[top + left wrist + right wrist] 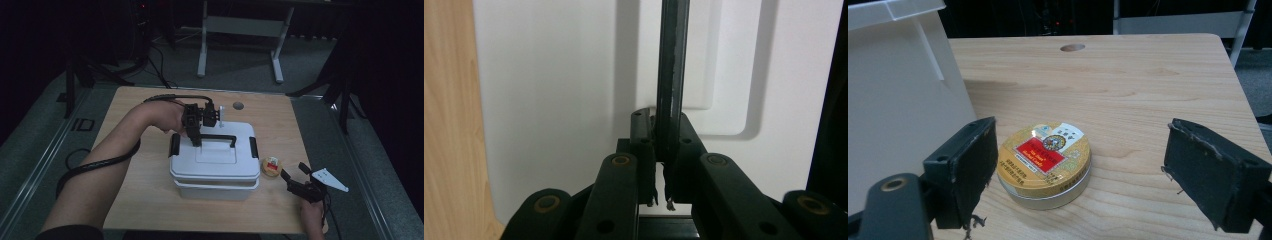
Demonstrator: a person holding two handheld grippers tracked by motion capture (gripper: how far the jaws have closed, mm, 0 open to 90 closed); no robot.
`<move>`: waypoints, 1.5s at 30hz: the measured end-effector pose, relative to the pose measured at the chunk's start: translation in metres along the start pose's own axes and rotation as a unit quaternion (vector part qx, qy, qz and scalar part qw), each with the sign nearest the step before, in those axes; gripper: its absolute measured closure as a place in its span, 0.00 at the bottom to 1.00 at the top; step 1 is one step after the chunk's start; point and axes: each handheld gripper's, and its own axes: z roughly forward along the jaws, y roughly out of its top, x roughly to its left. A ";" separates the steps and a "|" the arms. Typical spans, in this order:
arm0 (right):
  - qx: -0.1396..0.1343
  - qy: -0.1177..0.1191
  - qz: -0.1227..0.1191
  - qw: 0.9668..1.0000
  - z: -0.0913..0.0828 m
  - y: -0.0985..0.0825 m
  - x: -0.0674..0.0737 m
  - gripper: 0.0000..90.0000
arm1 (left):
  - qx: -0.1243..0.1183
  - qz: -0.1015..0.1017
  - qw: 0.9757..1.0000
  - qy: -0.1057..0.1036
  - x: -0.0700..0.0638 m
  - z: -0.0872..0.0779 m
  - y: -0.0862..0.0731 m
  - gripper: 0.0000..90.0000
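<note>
At left, my left gripper (196,134) pinches the black handle (218,138) of the white lidded box (215,165) at mid-table, lid still on, while my right gripper (295,179) waits spread wide before the untouched round tin (271,165) just beside the box.

Box (215,170): you have a plain white body and lid, no pattern.
Handle (218,138): black, like the two side latches (254,147) at 3 and 9 o'clock of the lid.
Tin (1044,163): your gold lid carries a red label with a round emblem, white patch at 1 o'clock, silver rim.
Table (280,120): pale wood grain; one dark hole (238,105) at 12 o'clock.
Left gripper (663,150): your jaws are black, brass-coloured pivots.
Right gripper (1080,175): black pads; grey plate (329,179).
Floor (30,150): grey.
</note>
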 end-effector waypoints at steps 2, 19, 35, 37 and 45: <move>0.000 0.000 0.000 1.000 0.000 0.000 0.000 0.15 | -0.001 -0.011 1.000 0.000 0.002 -0.003 -0.007 0.93; 0.001 -0.002 0.000 1.000 0.000 0.000 0.000 0.15 | -0.007 -0.078 0.997 0.007 0.012 -0.018 -0.066 0.93; 0.004 -0.004 -0.001 1.000 0.001 0.000 0.001 0.15 | -0.025 -0.160 0.987 0.017 0.011 -0.023 -0.147 0.93; 0.004 -0.004 -0.001 1.000 0.001 0.000 0.001 0.15 | -0.020 -0.178 0.984 0.023 0.011 -0.021 -0.160 0.93; 0.005 -0.005 -0.003 1.000 0.001 0.000 0.001 0.15 | -0.028 -0.224 0.974 0.029 0.008 -0.016 -0.203 0.93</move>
